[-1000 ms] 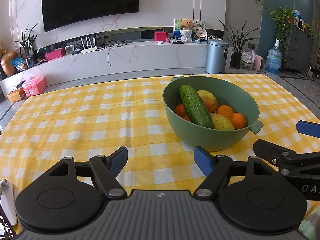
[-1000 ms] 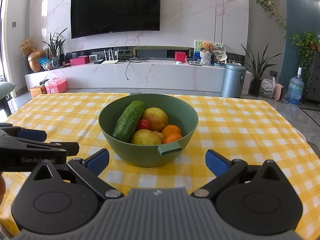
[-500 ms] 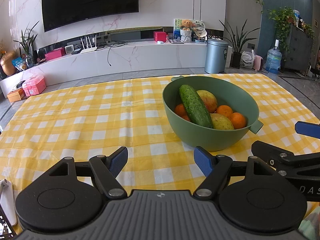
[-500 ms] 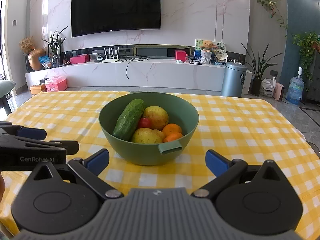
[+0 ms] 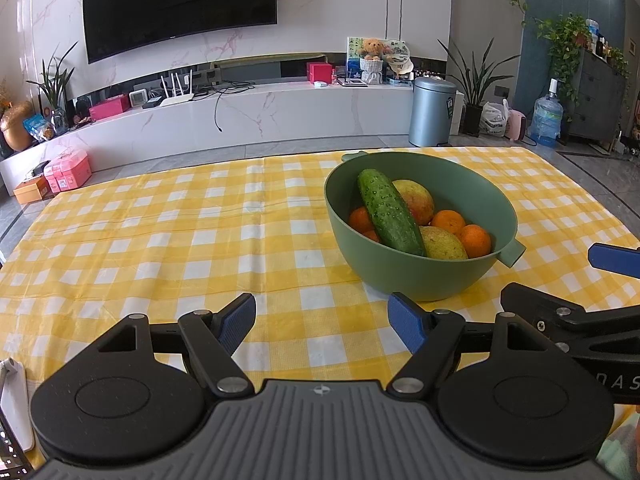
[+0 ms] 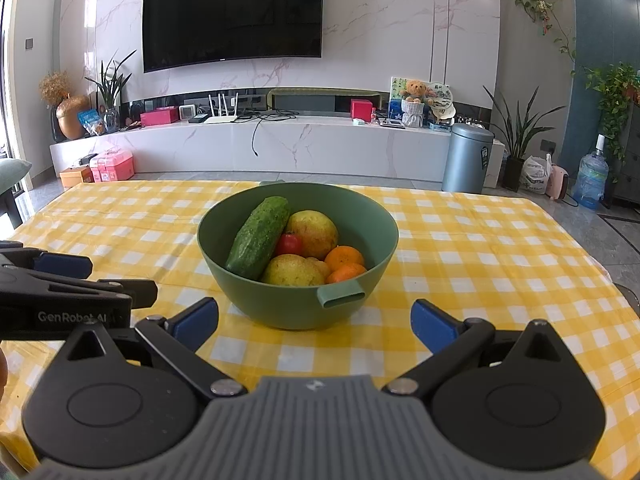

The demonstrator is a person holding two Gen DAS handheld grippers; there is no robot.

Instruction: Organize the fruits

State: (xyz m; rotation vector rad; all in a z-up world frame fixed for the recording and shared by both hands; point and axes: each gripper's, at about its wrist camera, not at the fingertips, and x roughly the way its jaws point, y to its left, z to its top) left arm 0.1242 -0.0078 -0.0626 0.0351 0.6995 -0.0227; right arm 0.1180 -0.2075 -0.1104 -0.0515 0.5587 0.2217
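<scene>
A worktop (image 6: 500,264) covered with a yellow and white checked tablecloth (image 5: 168,248) fills the lower half of both views, in a living room with a large wall-mounted television (image 6: 232,16) behind it.

On the cloth stands a green bowl (image 6: 372,236) with a small tab handle facing the right-hand camera. It sits directly ahead of the right tool (image 6: 314,320) and ahead and to the right of the left tool (image 5: 322,322).

Inside the bowl, a cucumber (image 6: 258,238) leans diagonally against the rim, the longest item there. Beside and under it are two yellowish, red-blushed fruits, perhaps pears or mangoes: one at the back (image 6: 314,230) and one at the front (image 6: 292,272). Two oranges (image 6: 344,258) lie by the handle side, more orange fruit shows behind the cucumber in the left view, and a small red tomato (image 6: 289,243) sits in the middle.

Both tools hover low over the cloth just short of the bowl, side by side. Each has its blue-padded fingers (image 6: 196,322) spread wide apart and holds nothing.

As a judgement, the gathering looks finished or nearly so: all the produce in view is already in the bowl, and no loose fruit shows on the cloth. What remains is unclear; the cucumber and tomato may still need separating from the fruit. Areas nearest the cameras are hidden behind the tool bodies.
</scene>
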